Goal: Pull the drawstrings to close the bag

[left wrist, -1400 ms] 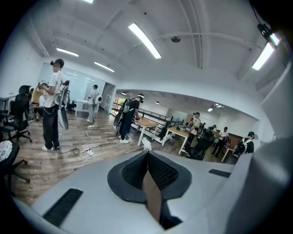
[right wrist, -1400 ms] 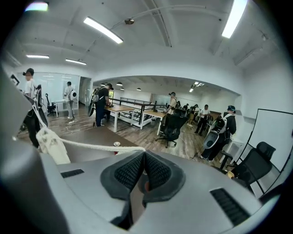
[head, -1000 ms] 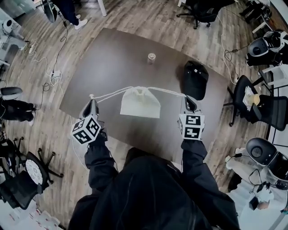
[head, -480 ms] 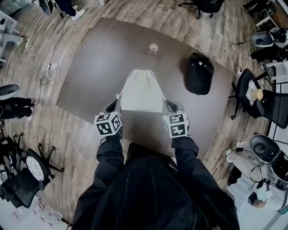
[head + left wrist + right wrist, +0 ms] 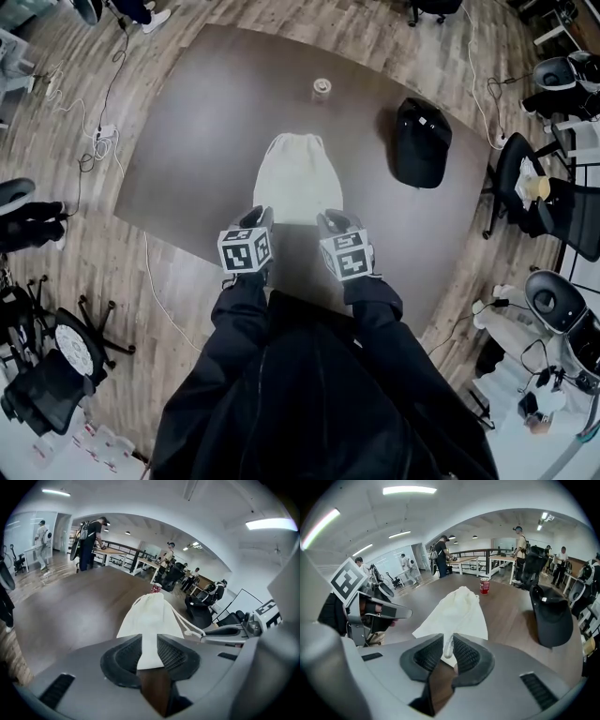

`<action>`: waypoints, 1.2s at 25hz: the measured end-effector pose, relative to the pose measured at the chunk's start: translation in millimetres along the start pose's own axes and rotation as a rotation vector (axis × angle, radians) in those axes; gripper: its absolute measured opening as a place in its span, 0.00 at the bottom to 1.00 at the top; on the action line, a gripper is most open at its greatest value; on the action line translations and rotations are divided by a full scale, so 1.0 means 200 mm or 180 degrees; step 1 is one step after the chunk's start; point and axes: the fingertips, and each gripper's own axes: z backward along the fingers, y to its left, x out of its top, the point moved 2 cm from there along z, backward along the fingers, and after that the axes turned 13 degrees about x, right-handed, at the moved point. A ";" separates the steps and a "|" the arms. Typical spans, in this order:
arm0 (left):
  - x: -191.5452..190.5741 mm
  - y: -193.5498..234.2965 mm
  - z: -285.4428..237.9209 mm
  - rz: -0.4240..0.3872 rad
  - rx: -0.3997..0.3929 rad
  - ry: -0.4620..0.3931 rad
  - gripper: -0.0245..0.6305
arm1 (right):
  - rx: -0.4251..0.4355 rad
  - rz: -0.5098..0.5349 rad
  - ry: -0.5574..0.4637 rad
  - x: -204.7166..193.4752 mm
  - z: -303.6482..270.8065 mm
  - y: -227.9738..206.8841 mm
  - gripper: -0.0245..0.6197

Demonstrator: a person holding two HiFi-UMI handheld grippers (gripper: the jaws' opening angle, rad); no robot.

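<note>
Cream cloth made up the bag (image 5: 298, 178); how would it have handled, and where did it lie? (Reader)

It lay flat on the table (image 5: 187, 131), midway along the near edge, neck toward the far edge and already gathered tight. It appeared light, limp and empty, likely to slide or lift under a tug rather than resist. The sensible hold was judged to be the cord (image 5: 449, 648), not the fabric. In the left gripper view one drawstring ran from the neck along the bag's side and ended in a knot. (Author)

What were the two grippers doing? (Reader)

Both sat at the bag's near corners. The left gripper (image 5: 149, 641) had its jaws a little apart, having just been opening. Only the bag's pale fabric showed in the gap, and no pinch was evident. The right gripper (image 5: 448, 637) had likewise just been opening, and a loop of cord lay slack between its pads (image 5: 468, 653), let go rather than clamped. On that evidence the pull seemed finished. (Author)

Could any writing be read? (Reader)

None. The marker cube (image 5: 246, 251) on each gripper carried black-and-white squares, not letters. The red can (image 5: 484, 586) near the far edge bore pale print too small to read. The black cap (image 5: 420, 142) toward the right edge showed no legible logo, and the bag itself was plain. (Author)
</note>
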 end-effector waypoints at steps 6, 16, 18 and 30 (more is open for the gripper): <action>-0.03 -0.05 0.06 -0.0095 -0.0172 0.0024 0.28 | 0.0150 -0.0098 0.0101 -0.04 0.01 0.07 0.40; 0.28 -0.23 0.40 -0.0365 -0.0258 -0.0692 0.21 | 0.0100 0.0583 -0.0845 0.46 0.41 0.27 0.21; 0.40 -0.28 0.51 -0.0428 -0.0236 -0.0959 0.16 | 0.0003 0.0728 -0.1080 0.61 0.52 0.32 0.14; 0.89 -0.53 1.09 -0.0578 -0.0283 -0.2050 0.09 | -0.0135 0.1001 -0.2029 1.05 0.98 0.50 0.07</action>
